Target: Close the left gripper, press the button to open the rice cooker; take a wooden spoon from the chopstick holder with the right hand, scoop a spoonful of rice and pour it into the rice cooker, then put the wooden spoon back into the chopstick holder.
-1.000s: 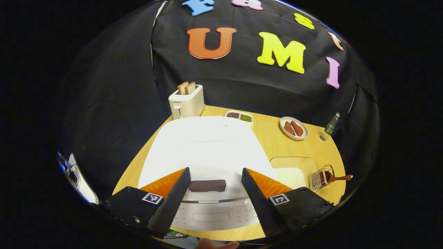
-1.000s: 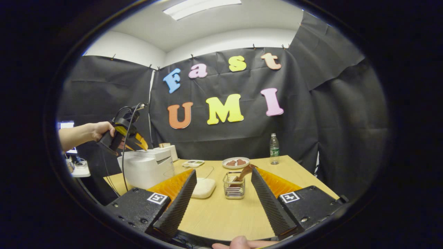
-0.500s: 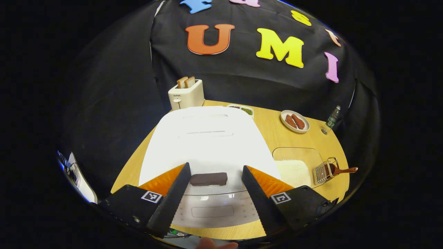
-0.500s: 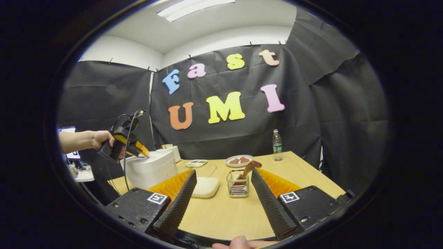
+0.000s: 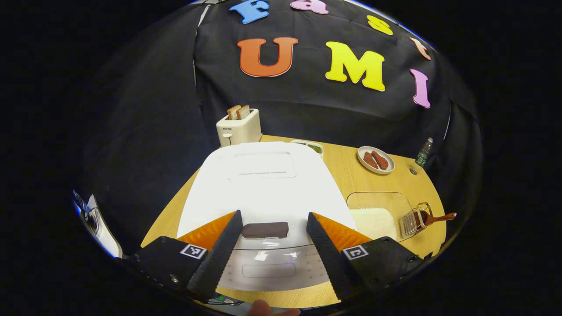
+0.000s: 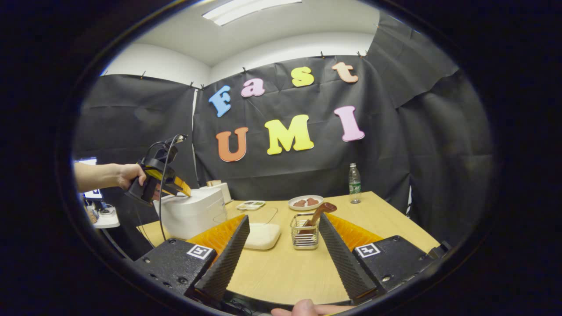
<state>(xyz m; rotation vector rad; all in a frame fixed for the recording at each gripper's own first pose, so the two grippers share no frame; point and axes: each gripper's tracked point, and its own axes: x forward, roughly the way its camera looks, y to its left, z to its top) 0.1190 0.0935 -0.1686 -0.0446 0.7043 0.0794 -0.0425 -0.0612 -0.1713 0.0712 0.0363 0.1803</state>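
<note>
Rice cooker (image 5: 263,188) lid shut, dark button (image 5: 265,229) between spread left jaws, wooden spoon (image 6: 317,215) in chopstick holder (image 6: 305,232) ahead of spread right jaws, rice tray (image 6: 261,235) beside.

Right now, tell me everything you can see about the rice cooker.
The rice cooker is a white, boxy appliance with rounded corners that looks like smooth plastic. Its lid is shut, with a shallow rectangular panel set into the top. A dark oblong button sits at the front edge of the lid, above a paler front face. It stands upright on the wooden table, in front of the toaster. The left gripper hangs open over the button, fingers to either side of it.
</note>
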